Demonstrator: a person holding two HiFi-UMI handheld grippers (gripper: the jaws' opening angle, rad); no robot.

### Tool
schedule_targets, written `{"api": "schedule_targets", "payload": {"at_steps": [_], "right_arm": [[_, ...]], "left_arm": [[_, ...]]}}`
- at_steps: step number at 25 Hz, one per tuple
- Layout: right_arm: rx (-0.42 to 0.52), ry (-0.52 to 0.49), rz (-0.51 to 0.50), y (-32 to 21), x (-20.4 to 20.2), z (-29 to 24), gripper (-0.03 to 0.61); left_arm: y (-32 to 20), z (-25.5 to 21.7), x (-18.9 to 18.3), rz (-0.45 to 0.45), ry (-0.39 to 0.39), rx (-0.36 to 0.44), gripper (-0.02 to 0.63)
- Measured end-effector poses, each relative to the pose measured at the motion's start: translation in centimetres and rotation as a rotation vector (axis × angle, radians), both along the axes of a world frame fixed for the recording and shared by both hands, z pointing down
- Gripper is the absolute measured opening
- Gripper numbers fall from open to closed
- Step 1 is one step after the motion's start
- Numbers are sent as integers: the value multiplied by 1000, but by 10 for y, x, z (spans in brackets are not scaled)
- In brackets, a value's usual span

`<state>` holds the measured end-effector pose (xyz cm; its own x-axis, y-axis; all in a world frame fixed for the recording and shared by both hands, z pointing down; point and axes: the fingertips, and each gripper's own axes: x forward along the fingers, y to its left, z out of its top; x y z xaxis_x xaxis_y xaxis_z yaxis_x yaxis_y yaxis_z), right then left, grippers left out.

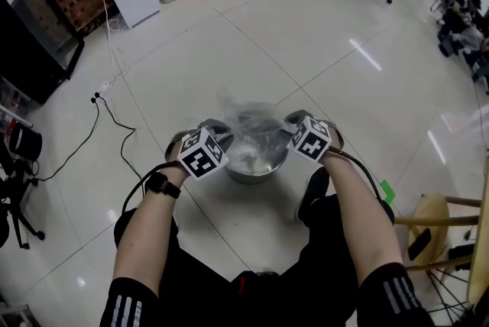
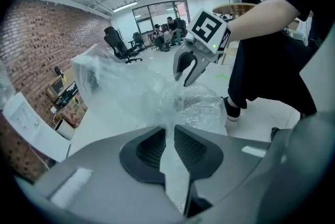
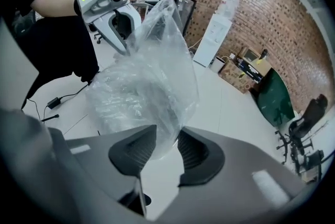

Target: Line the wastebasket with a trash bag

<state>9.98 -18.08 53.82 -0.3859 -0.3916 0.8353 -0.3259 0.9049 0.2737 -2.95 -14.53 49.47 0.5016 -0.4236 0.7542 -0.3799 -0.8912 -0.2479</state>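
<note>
Head view: a person holds the left gripper [image 1: 216, 124] and the right gripper [image 1: 297, 118] at opposite sides of a silvery wastebasket [image 1: 256, 174] on the tiled floor [image 1: 306, 35]. A clear trash bag [image 1: 248, 121] is bunched over its mouth.

Left gripper view: the jaws are nearly together, pinching a fold of the bag.

Right gripper view: the jaws stand partly apart, with film loose between the pads, unclamped.

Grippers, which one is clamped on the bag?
The left gripper: its jaws pinch the trash bag, while the right gripper holds its jaws apart around it.
</note>
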Motion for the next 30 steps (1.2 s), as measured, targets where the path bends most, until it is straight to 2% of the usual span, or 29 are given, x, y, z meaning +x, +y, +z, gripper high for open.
{"api": "schedule_targets", "payload": {"at_steps": [2, 6, 10, 12, 14, 16, 19, 22, 30], "right_arm": [[2, -9, -2, -1, -1, -15, 149], [58, -53, 29, 2, 9, -49, 156], [122, -54, 35, 9, 26, -78, 167], [84, -116, 27, 17, 23, -87, 167], [-7, -213, -2, 34, 5, -86, 166], [-94, -250, -68, 55, -20, -75, 166], [-191, -227, -177, 81, -57, -44, 166], [-260, -177, -214, 93, -75, -6, 166], [-271, -3, -218, 74, -83, 65, 163]], "left_arm": [[-7, -2, 0, -14, 11, 11, 1], [-11, -7, 5, -27, 43, 12, -4], [-17, -16, 18, -39, 73, 34, -5], [-19, -20, 23, -47, 90, 38, -5], [-20, -21, 26, -48, 102, 40, -5], [-22, -21, 26, -49, 103, 43, -5], [-23, -19, 25, -50, 100, 40, -5], [-23, -17, 26, -49, 102, 34, -5], [-11, -14, 32, -6, 113, 6, -2]]}}
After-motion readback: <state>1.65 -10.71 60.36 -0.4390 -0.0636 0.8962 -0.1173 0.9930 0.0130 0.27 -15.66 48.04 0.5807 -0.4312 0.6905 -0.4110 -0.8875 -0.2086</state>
